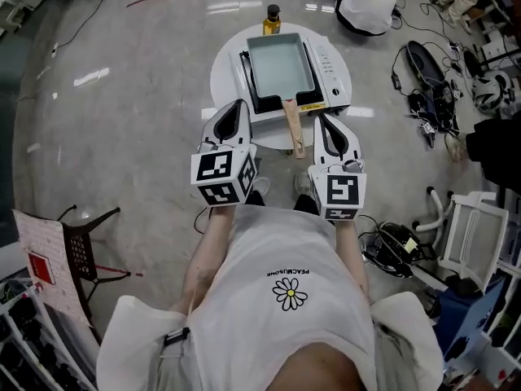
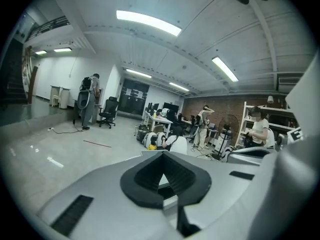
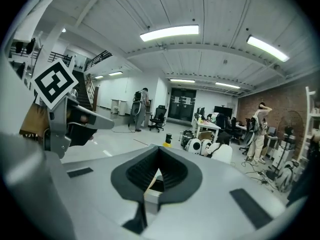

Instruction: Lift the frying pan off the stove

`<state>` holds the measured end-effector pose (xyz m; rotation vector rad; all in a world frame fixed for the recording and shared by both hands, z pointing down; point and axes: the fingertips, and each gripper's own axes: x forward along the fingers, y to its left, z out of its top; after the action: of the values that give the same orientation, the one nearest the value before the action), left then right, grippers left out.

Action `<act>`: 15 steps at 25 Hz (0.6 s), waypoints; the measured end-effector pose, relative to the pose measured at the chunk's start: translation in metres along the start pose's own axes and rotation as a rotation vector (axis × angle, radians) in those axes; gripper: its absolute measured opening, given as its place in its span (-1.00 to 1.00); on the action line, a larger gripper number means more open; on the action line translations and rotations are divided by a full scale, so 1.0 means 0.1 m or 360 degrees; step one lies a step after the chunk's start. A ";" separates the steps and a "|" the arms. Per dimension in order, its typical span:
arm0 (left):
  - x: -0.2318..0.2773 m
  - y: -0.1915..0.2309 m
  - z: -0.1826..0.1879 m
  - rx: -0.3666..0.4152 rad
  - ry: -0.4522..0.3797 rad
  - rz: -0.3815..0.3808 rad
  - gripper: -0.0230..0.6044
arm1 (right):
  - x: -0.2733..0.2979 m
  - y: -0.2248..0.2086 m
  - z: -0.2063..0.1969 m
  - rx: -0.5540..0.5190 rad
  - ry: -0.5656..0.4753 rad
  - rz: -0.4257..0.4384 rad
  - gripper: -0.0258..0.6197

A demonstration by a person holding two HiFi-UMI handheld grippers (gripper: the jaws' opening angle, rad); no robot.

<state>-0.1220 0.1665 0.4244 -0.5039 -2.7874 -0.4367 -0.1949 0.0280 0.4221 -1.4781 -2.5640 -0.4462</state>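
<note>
A rectangular frying pan (image 1: 281,63) with a pale blue-grey inside sits on a white portable stove (image 1: 330,68), on a small round white table (image 1: 224,72). Its wooden handle (image 1: 293,125) points toward me, past the table's near edge. My left gripper (image 1: 238,106) hangs shut just left of the handle, near the stove's front left corner, with nothing in it. My right gripper (image 1: 321,120) is shut and empty just right of the handle. In the left gripper view, that gripper (image 2: 162,156) shows closed jaws. The right gripper (image 3: 159,151) looks the same, with a sliver of wood behind it.
A bottle of yellow oil (image 1: 272,20) stands at the table's far edge. A person in white (image 1: 370,2) sits on the floor behind it. Cables and gear (image 1: 431,80) lie at the right, a white frame (image 1: 476,235) nearer, and a dark chair (image 1: 81,247) at the left.
</note>
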 end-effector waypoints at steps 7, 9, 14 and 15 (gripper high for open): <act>0.02 -0.28 -0.06 -0.0073 -0.0051 0.0186 -0.93 | 0.04 -0.27 -0.04 -0.0085 -0.0037 0.0220 -0.91; 0.02 -0.36 -0.07 -0.0079 -0.0060 0.0226 -0.93 | 0.03 -0.32 -0.03 -0.0099 -0.0055 0.0271 -0.92; 0.02 -0.54 -0.18 -0.0102 -0.0064 0.0296 -0.93 | -0.01 -0.43 -0.09 -0.0112 -0.0085 0.0361 -0.92; 0.03 -0.57 -0.20 -0.0101 -0.0063 0.0305 -0.93 | 0.00 -0.45 -0.11 -0.0112 -0.0085 0.0375 -0.92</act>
<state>-0.1419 0.1100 0.4298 -0.7938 -2.7351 -0.4781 -0.2335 0.0034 0.4239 -1.8125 -2.3935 -0.4732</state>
